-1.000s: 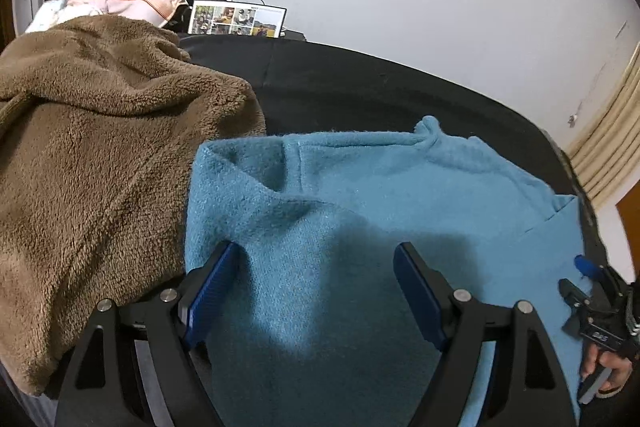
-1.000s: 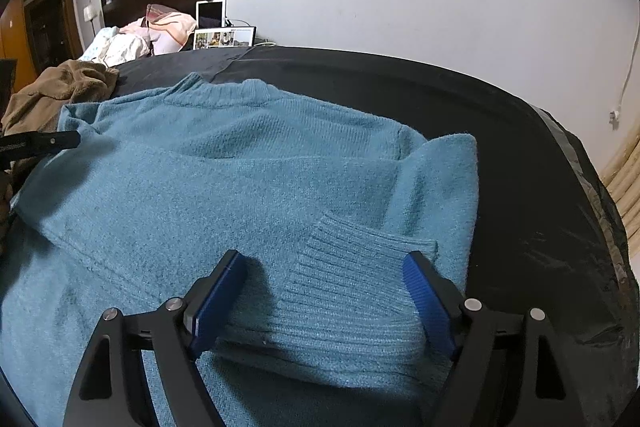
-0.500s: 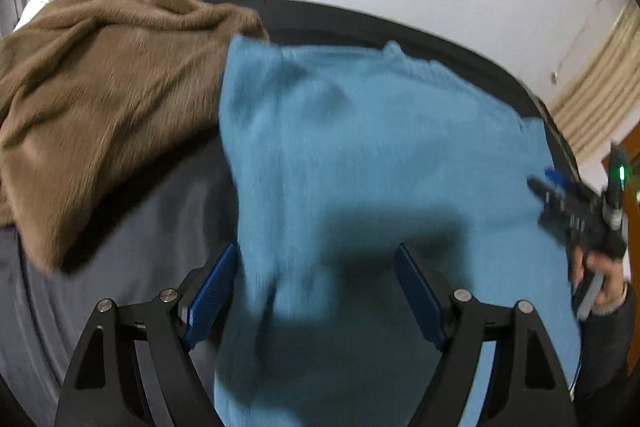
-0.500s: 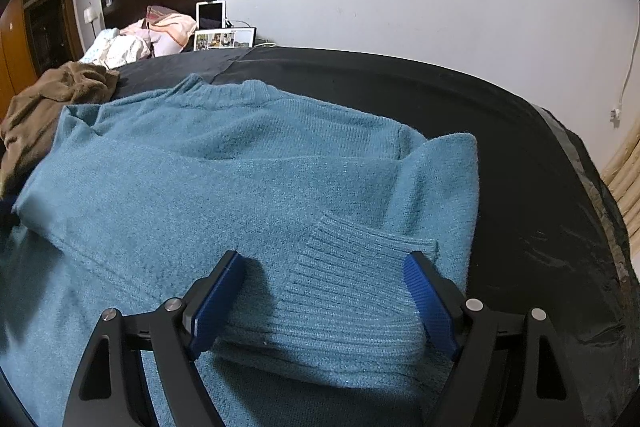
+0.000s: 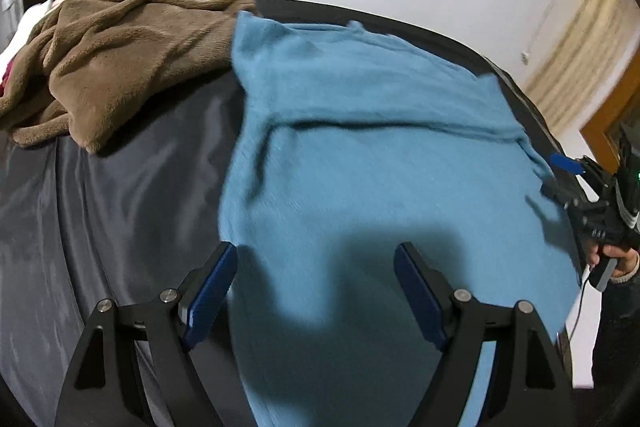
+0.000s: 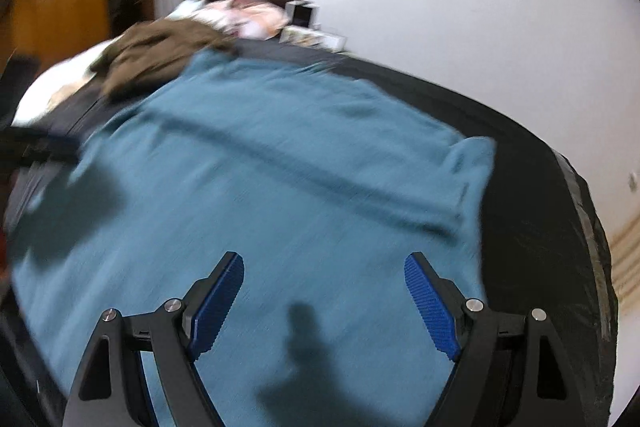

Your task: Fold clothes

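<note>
Left wrist view: the left gripper (image 5: 316,291), jaws apart and empty, is being held over the blue sweater's (image 5: 360,155) near-left edge. Right wrist view: the right gripper (image 6: 324,303), jaws apart, is being held above the sweater's near part; a 1-sided pinch could skew the fold.

Each gripper is a black frame of two angled, triangular-cutout arms studded with silver screw heads, ending in ribbed blue pads (image 5: 210,293). The left gripper (image 5: 316,291) and the right gripper (image 6: 324,301) look alike in their own views. In the left view the right gripper shows from the side as a black body with a blue pad tip, a small green light and a thin cable trailing below, gripped by a hand (image 5: 618,259) with a dark sleeve and pale cuff.
</note>
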Demonstrator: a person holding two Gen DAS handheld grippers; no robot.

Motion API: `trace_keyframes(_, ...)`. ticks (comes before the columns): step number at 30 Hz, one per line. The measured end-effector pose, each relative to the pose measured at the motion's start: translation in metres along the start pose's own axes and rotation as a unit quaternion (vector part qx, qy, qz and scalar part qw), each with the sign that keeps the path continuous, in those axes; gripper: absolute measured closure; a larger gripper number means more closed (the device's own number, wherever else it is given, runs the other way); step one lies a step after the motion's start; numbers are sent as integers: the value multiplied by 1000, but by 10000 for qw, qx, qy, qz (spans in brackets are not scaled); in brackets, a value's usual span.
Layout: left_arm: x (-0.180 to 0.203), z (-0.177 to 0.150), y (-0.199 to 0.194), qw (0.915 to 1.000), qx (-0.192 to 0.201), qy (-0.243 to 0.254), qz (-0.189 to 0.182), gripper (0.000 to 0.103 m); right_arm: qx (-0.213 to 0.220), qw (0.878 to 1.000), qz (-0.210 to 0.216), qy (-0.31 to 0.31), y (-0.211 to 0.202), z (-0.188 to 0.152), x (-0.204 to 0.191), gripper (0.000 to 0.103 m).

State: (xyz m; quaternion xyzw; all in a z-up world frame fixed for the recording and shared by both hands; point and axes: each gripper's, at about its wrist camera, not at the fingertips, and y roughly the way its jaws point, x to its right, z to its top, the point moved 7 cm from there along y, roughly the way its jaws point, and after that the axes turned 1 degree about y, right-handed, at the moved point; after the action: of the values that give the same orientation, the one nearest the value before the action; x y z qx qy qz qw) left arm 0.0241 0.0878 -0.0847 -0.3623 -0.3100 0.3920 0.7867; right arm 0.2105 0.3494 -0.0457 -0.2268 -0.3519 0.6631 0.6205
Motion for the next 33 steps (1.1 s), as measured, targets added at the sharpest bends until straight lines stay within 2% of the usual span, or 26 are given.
trace_keyframes(6, 21, -36, -7, 9985, -118, 508, 174, 20, -291, 9991, 61, -304, -13, -59, -35, 19)
trace_keyframes(7, 23, -41, -7, 9980, -128, 576, 212, 20, -173, 9996, 45, -197, -16, -63, -35, 18)
trace_keyframes(12, 26, -50, -8, 9950, 0, 853, 521, 19, -166, 9977, 375, 538, -17, -74, -22, 15)
trace_keyframes(14, 27, -53, -9, 9945, 68, 881, 558, 18, -58, 9984, 266, 499, -20, -76, -24, 14)
trace_keyframes(21, 28, -74, -28, 9956, 255, 782, 445, 18, 99, 9968, 49, 790, -31, -88, -24, 13)
trace_keyframes(26, 34, -98, -47, 9938, 324, 1003, 343, 18, 117, 9967, 176, 783, -53, -110, -27, 13)
trace_keyframes(33, 30, -126, -67, 9960, 403, 793, -12, 18, 190, 9955, 429, 821, -89, -144, -38, 13)
